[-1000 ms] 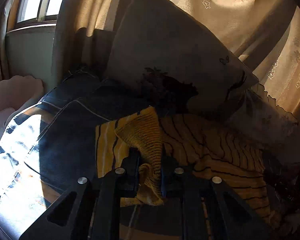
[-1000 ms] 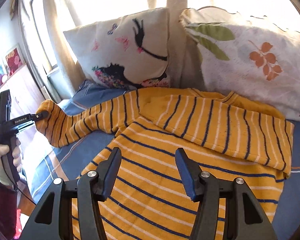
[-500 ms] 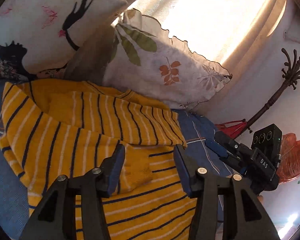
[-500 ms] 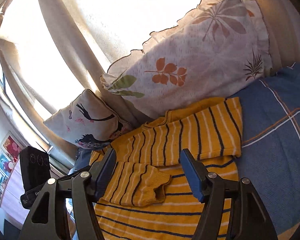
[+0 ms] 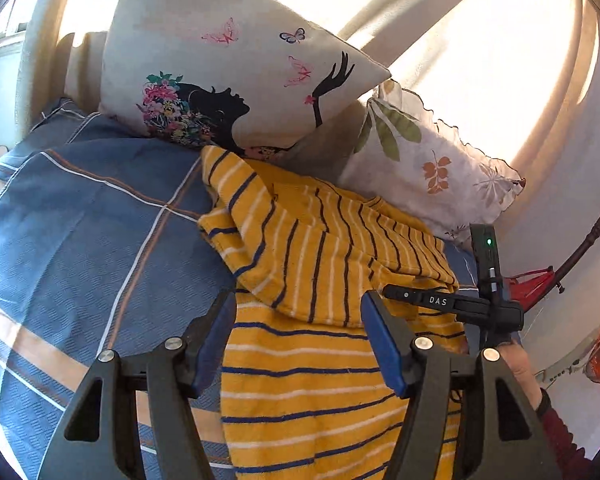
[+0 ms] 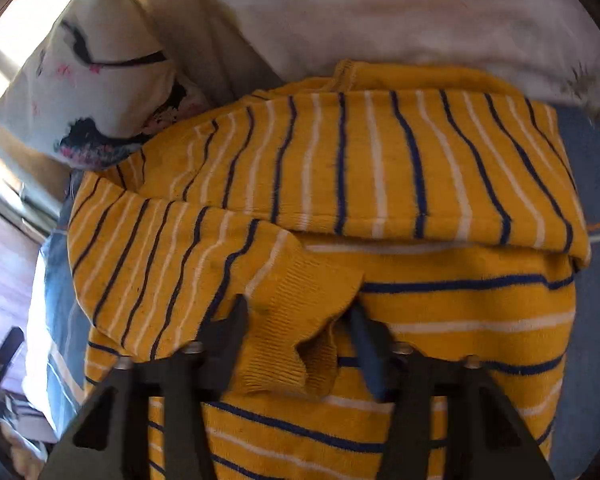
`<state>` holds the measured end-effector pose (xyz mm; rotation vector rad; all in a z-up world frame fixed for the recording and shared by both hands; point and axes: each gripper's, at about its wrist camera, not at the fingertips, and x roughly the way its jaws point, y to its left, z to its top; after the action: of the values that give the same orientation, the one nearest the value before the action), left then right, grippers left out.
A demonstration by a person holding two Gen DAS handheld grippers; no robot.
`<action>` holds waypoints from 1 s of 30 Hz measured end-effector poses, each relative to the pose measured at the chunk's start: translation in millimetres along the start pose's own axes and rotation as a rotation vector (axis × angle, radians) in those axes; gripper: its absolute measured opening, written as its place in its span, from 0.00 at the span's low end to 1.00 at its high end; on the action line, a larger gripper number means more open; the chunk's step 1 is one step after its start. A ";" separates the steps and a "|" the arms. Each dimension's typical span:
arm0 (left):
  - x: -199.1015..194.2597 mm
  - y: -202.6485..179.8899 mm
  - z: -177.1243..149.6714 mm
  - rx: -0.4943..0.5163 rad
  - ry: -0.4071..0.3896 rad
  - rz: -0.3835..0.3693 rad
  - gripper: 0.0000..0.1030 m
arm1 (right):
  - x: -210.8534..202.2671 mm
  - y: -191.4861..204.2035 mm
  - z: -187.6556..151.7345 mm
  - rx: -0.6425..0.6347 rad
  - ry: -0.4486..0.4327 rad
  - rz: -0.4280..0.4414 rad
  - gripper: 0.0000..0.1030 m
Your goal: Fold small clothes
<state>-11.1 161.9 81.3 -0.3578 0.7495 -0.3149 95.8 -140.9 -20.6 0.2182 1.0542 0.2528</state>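
A yellow sweater (image 5: 308, 264) with navy and white stripes lies on the bed, both sleeves folded across its chest. My left gripper (image 5: 298, 320) hovers over its left edge. Its jaws are opening and grip nothing, with only the sweater's body below them. My right gripper (image 6: 298, 320) is low over the sweater (image 6: 380, 160). Its jaws are closing, and the ribbed sleeve cuff (image 6: 296, 300) is bunched between the pads. In the left wrist view the right gripper (image 5: 392, 292) reaches in from the right, held by a hand (image 5: 516, 360).
A blue plaid sheet (image 5: 80, 248) covers the bed. Two pillows stand behind the sweater: one with a silhouette print (image 5: 228, 80), one with a leaf print (image 5: 428, 168). Sunlit curtains (image 5: 480, 60) hang behind them. A dark coat stand (image 5: 588, 240) is at the right.
My left gripper let go of the sleeve, opened and swung over the sweater's body. The sleeve now lies folded across the chest. My right gripper dropped onto the cuff and narrowed its jaws.
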 end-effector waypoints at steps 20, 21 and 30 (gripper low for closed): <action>51.8 23.1 8.5 -0.072 0.085 0.037 0.64 | -29.9 -133.6 70.1 0.227 -0.175 -0.060 0.24; 53.0 22.7 7.8 -0.072 0.089 0.043 0.64 | -32.6 -136.5 65.4 0.231 -0.191 -0.039 0.30; 46.4 29.9 -19.8 -0.077 0.132 0.080 0.64 | -94.1 -152.3 -6.8 0.166 -0.335 0.138 0.65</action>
<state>11.4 166.0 27.3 -0.3813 0.9049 -0.2361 61.0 -314.2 8.8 0.4679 0.7277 0.2431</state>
